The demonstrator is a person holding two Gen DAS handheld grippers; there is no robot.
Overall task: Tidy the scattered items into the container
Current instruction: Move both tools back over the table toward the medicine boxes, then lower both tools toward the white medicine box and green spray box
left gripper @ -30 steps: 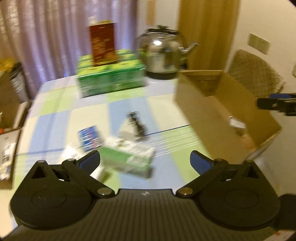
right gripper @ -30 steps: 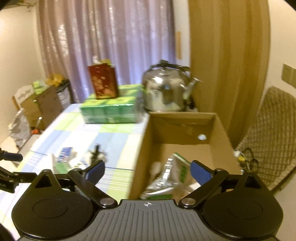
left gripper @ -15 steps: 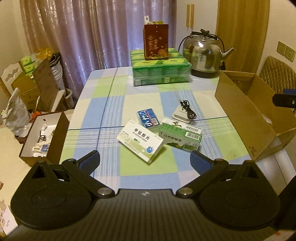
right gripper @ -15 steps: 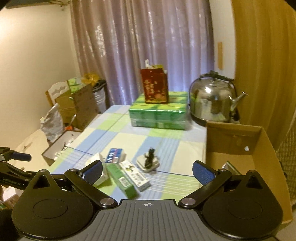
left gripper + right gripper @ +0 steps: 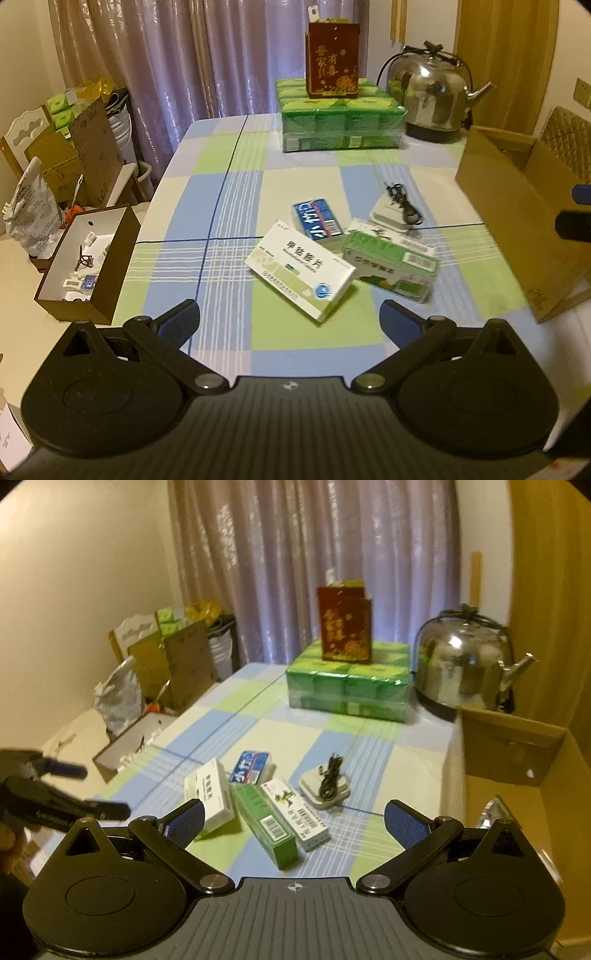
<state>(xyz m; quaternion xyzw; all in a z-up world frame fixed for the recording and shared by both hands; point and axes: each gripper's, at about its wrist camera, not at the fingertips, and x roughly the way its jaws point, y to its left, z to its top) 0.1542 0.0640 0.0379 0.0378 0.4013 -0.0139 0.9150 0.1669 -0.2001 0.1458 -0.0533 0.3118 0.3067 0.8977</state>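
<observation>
left gripper (image 5: 290, 314) fingers apart, empty | right gripper (image 5: 294, 819) fingers apart, empty | white box (image 5: 301, 268) overlaps green box (image 5: 391, 264) beside cardboard box (image 5: 517, 218) | risk: grasping one drags its neighbour.

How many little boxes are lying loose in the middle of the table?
3: the white box nearest the left gripper, the blue box behind it, and the green box to their right. The white charger isn't counted. None seems hidden.
</observation>
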